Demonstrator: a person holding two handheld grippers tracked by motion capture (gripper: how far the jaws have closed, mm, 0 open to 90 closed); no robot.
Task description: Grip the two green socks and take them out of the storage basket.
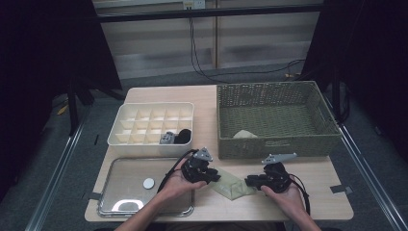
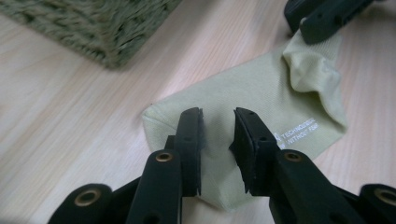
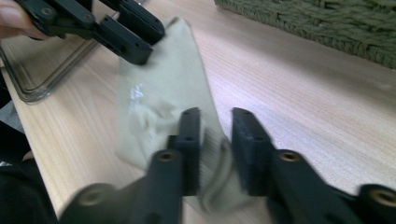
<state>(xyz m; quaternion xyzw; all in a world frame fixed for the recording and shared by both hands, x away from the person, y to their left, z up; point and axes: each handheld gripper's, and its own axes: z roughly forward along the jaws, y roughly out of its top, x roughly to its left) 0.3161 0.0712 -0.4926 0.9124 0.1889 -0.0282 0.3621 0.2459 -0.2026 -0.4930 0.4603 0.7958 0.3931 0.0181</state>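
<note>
While you are working the pale green sock (image 1: 232,185) on the bare wood at the lower centre of the high view, between the metal tray (image 1: 118,207) at lower left and the woven basket (image 1: 276,144) at upper right, you are handling it from both ends at once. In the left gripper view, your left gripper (image 2: 218,122) is standing over the sock's folded end with its jaws a little apart and cloth showing in the gap; the pads are not visibly pressing on it. In the right gripper view, your right gripper (image 3: 215,126) is straddling a bunched ridge of the sock near the lower centre, jaws narrow, yet blur is hiding whether the pads are biting, so I cannot tell if it is holding.

To do this fold well, I judge you are needing a firm pinch on both layers at each end before lifting. Be keeping the sock's edges lined up and the printed lettering (image 2: 299,132) flat, and avoid dragging cloth across the table. The white divided box (image 1: 154,124) at upper left, already holding dark rolled socks (image 1: 177,137), looks like the likely destination.
</note>
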